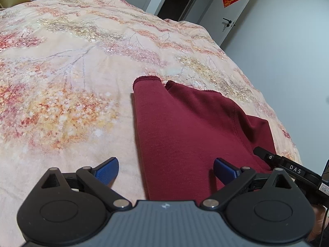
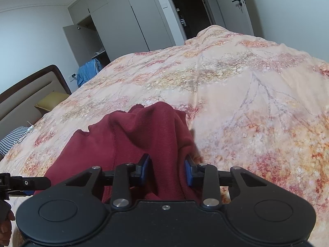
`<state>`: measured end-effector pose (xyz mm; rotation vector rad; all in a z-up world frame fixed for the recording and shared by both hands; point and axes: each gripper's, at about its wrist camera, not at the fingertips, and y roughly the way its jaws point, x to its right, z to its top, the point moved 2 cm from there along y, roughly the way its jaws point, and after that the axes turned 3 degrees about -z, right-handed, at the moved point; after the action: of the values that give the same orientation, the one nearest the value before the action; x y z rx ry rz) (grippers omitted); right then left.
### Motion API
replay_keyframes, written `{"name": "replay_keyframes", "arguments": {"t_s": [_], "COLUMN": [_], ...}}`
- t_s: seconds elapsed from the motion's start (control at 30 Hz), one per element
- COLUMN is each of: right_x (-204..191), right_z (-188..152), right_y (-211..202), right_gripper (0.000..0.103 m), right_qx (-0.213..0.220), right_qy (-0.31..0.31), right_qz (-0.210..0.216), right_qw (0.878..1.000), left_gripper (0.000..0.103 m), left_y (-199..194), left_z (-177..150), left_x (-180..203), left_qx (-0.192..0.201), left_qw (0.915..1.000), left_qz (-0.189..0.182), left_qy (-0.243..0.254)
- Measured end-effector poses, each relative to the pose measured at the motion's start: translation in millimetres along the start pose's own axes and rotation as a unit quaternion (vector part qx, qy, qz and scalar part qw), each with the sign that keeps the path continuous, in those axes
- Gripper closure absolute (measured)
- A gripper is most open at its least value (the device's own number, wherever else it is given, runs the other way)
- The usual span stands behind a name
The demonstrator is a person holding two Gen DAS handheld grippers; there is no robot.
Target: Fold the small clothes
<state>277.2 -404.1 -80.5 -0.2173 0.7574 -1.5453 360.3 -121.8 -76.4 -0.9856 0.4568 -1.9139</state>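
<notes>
Even, soft indoor light, moderately bright, source not visible. Short soft shadows beside the red garment [image 1: 185, 127] on the bedspread [image 1: 61, 61]. Strong fisheye bending at edges; dark vignette corners. Focus sharp, no glare.

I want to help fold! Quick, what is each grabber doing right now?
Left gripper: open, holding nothing, one finger over the dark red garment.
Right gripper: closed on a bunched fold of the dark red garment.
</notes>
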Motion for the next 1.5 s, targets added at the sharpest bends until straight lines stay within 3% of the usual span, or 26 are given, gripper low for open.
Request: {"name": "replay_keyframes", "arguments": {"t_s": [0.63, 0.83, 1.07, 1.23, 1.5], "right_x": [0, -1, -16, -36, -56], "right_z": [0, 0, 9, 21, 33], "right_y": [0, -1, -4, -11, -24], "right_gripper": [0.066, 0.069, 0.082, 0.084, 0.085], "right_qx": [0.0, 0.0, -0.016, -0.02, -0.011], "right_qy": [0.001, 0.002, -0.031, -0.048, -0.064], "right_qz": [0.0, -0.001, -0.021, -0.035, -0.014], "right_qw": [1.0, 1.0, 0.999, 0.998, 0.998], "left_gripper": [0.003, 0.019, 0.043, 0.053, 0.066], "left_y": [0, 1, -1, -4, -13], "left_z": [0, -1, -2, -2, 4], "left_x": [0, 0, -1, -6, 4], "left_qx": [-0.001, -0.001, 0.003, 0.004, 0.016], "left_qw": [1.0, 0.9999, 0.9997, 0.999, 0.999], "left_qz": [0.0, -0.012, -0.02, -0.023, -0.017], "left_qy": [0.0, -0.007, -0.016, -0.038, -0.038]}}
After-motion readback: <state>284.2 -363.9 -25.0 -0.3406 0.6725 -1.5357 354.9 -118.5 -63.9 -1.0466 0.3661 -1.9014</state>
